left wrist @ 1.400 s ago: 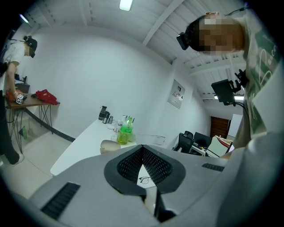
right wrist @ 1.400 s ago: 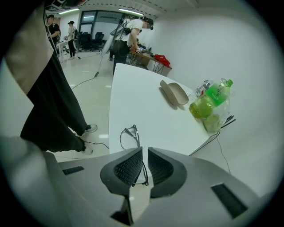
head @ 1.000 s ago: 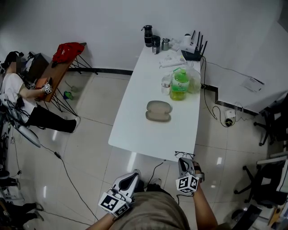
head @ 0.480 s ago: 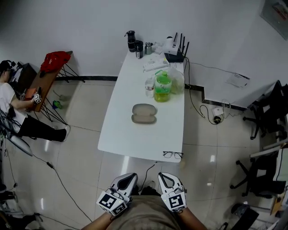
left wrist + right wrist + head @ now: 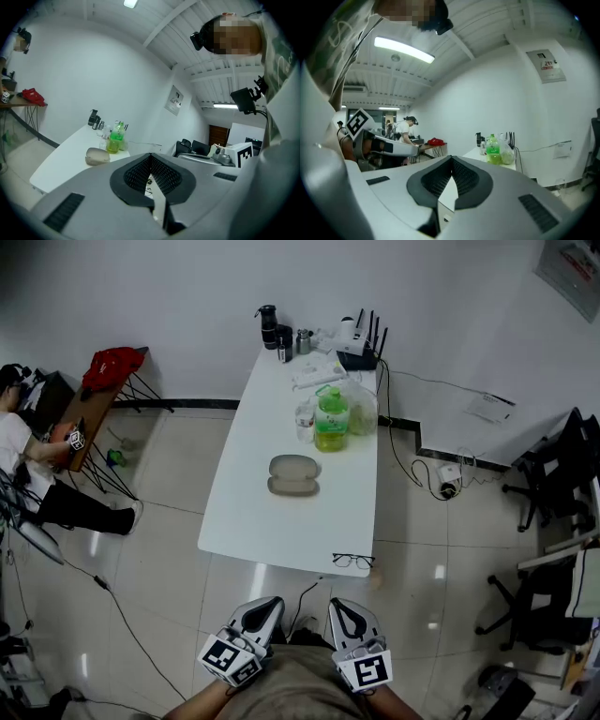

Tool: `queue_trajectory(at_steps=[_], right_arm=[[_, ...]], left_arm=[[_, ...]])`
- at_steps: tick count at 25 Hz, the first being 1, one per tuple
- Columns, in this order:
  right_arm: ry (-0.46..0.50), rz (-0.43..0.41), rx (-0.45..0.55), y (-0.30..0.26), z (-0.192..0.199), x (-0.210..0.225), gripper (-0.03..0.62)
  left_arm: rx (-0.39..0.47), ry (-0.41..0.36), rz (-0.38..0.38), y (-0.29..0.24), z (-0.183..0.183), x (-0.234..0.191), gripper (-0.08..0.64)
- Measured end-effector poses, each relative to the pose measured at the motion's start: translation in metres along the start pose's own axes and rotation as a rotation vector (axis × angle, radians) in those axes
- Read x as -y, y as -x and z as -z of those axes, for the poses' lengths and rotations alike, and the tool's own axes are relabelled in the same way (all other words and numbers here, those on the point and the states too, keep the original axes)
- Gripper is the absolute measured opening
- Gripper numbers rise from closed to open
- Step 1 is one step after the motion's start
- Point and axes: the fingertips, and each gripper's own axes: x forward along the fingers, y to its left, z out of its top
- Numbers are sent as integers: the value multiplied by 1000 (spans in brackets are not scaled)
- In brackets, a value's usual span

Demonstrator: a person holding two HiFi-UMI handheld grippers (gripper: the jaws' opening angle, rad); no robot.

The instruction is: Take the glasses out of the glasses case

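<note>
White tabletop (image 5: 246,521), tiled room. Glasses case (image 5: 293,474) at tabletop centre; glasses (image 5: 352,561) out, at near right corner. Left claw (image 5: 270,604) and right claw (image 5: 337,606) closed on nothing, beyond near edge. Removal judged complete; no further grasp called for.

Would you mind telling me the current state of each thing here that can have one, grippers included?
left gripper: shut, empty, held low in front of the table.
right gripper: shut, empty, held low in front of the table.
glasses case: lid down, seemingly closed, lying mid-table.
glasses: out of the case, lying by the table's near right corner.
green bottle: upright, capped.
</note>
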Motion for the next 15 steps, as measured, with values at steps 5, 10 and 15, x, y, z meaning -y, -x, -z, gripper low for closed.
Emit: queue_trajectory(at_steps=[5, 10, 15], right_arm=[[-38, -44, 41, -8, -9, -7, 12], [-4, -62, 7, -25, -10, -17, 12], [4, -48, 22, -54, -24, -16, 12]], left_arm=[[14, 10, -36, 8, -4, -8, 3], [22, 24, -52, 8, -6, -29, 3], [34, 18, -53, -4, -23, -58, 3]])
